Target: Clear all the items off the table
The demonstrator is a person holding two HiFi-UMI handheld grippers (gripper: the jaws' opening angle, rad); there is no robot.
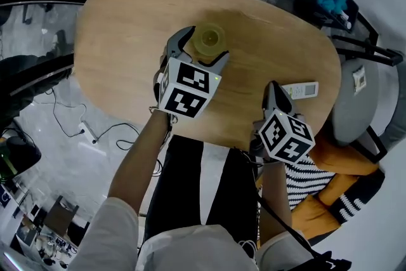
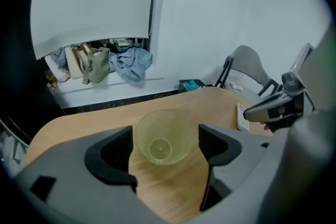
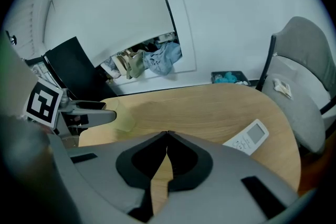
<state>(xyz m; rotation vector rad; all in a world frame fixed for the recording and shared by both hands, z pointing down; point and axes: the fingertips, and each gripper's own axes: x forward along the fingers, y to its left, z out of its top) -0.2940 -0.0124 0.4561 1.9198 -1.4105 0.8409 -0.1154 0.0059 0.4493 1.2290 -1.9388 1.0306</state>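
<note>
Left gripper (image 1: 206, 45) has its jaws spread wide w/ the yellow-ish cup (image 2: 164, 136) sitting between them on the table (image 1: 127, 28), pads not squeezing it. Right gripper (image 3: 167, 136) is clenched on nothing, remote (image 3: 248, 137) lying near it.

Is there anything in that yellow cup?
Empty. The left gripper view looks down into the cup, and its bare see-through bottom shows with nothing inside.

One tabletop (image 1: 127, 41) bears two items: one translucent yellow-green cup (image 1: 209, 40) and one white remote control (image 1: 303, 90). Two tongs show: the left tongs (image 1: 206, 47) and the right tongs (image 1: 272, 87). One grey chair (image 1: 355, 105) stands beside.
</note>
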